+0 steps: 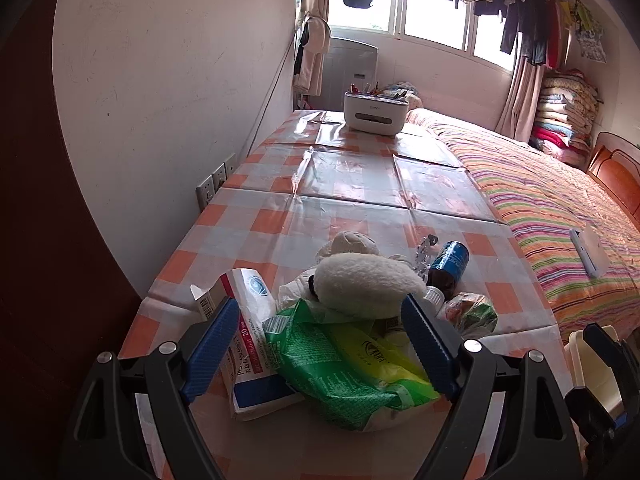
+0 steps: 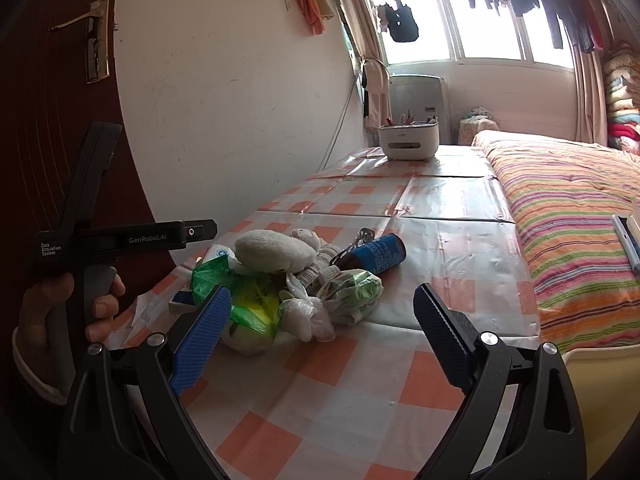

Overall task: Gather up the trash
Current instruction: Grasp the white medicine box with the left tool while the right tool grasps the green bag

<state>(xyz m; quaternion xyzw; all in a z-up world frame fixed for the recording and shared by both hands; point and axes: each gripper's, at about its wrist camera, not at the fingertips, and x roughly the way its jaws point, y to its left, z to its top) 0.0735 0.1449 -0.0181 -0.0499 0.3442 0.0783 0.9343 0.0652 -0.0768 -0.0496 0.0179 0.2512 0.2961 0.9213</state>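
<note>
A long table [image 1: 360,176] with an orange and white checked cloth stands by the white wall [image 1: 172,80] on the left. A striped bed [image 1: 552,208] is on the right. Far away, bright windows [image 1: 432,4] have clothes [image 1: 520,4] hanging.

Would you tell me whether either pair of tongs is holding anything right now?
Nothing is held: the left tongs straddle the green wrapper open, and the right tongs are open.

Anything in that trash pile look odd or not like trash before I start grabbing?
Yes: a white plush toy lies on top of the pile, over the green wrapper. It looks intact, unlike the crumpled packaging around it.
</note>
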